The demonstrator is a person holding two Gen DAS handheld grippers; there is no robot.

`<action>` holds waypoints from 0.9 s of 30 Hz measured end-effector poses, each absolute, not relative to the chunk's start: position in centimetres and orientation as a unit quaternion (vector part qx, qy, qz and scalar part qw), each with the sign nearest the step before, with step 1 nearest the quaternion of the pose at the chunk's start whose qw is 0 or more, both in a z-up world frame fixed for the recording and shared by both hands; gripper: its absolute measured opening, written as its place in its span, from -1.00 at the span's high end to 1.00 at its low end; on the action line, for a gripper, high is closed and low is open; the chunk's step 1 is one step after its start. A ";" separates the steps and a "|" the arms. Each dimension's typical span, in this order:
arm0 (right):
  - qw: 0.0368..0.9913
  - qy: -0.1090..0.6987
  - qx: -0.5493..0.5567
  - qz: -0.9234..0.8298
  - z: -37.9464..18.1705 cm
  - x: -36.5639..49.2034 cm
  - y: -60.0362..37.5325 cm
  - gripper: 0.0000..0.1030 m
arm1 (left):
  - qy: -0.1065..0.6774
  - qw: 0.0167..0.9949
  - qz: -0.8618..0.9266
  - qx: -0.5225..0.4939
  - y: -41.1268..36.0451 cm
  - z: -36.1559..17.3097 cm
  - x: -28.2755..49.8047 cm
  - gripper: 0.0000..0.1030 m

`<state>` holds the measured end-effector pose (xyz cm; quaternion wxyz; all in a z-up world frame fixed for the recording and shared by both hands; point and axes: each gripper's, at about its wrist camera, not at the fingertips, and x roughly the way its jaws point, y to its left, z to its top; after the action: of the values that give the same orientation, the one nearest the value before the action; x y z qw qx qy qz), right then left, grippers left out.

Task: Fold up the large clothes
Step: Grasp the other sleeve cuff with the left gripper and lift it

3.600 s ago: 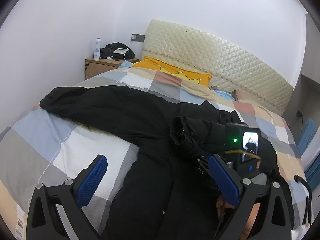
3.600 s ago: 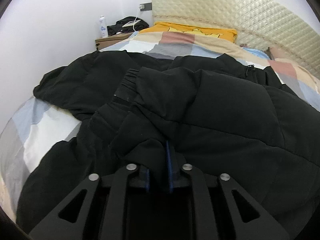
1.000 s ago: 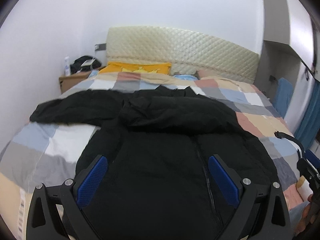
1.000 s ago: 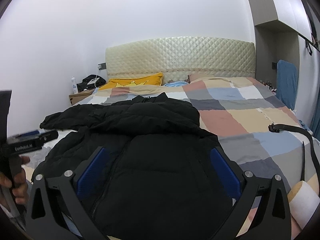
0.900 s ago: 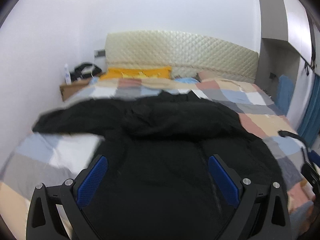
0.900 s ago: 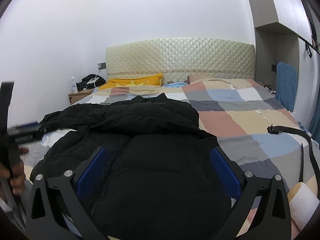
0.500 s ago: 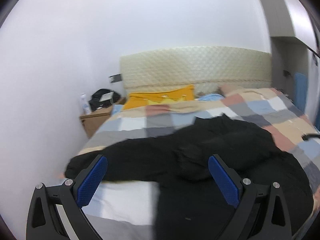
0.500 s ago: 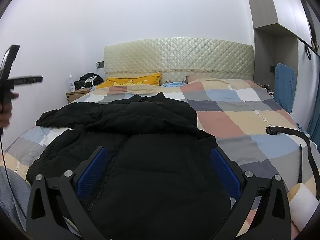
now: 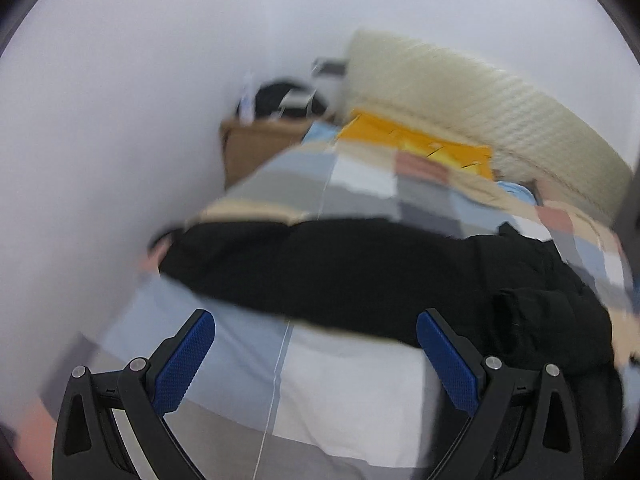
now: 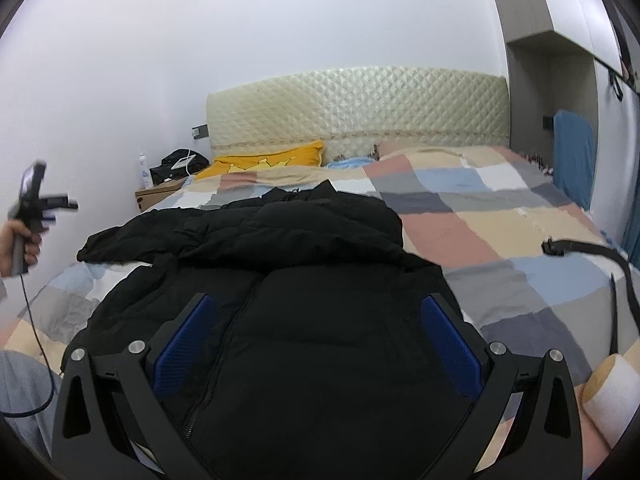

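— Since the frames of a second ago, we are watching the left gripper (image 9: 316, 360) swinging away from the jacket's front toward the outstretched sleeve (image 9: 320, 268), and the left wrist view is blurring with motion. What are its fingers doing?

— We are seeing both blue pads (image 9: 185, 362) standing wide apart, gripping nothing, above the checked quilt (image 9: 344, 392) just short of the sleeve.

— And the right gripper (image 10: 316, 350)?

— We are finding it equally spread and empty, hanging over the black jacket (image 10: 320, 340), which is lying front-up, zipper closed, at the near end of the bed, collar pointing toward the quilted headboard (image 10: 360, 108).

— Where is the left hand (image 10: 18, 246)?

— We are seeing it at the far left of the right wrist view, clasping its gripper handle, raised beside the bed.
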<state>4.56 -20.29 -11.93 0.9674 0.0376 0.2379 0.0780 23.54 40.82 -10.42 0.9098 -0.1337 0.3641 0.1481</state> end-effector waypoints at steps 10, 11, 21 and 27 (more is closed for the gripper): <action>0.959 0.271 0.035 0.075 -12.1 6.3 -18.1 -0.99 | 0.403 0.865 0.149 -0.259 50.1 -21.0 26.0 -0.87; 0.958 0.274 0.031 0.074 -12.2 6.4 -17.8 -0.99 | 0.399 0.867 0.151 -0.256 50.5 -21.4 26.2 -0.87; 0.951 0.302 0.012 0.063 -13.3 9.1 -15.7 -0.99 | 0.372 0.851 0.126 -0.347 54.9 -27.4 30.2 -0.87; 0.947 0.316 -0.003 0.055 -14.2 10.4 -15.0 -0.99 | 0.321 0.859 0.132 -0.376 57.1 -28.1 32.2 -0.87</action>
<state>10.39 -15.03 -14.20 0.9472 -0.0029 0.3159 0.0550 32.25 57.09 -28.11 0.8590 -0.3764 0.3210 0.1318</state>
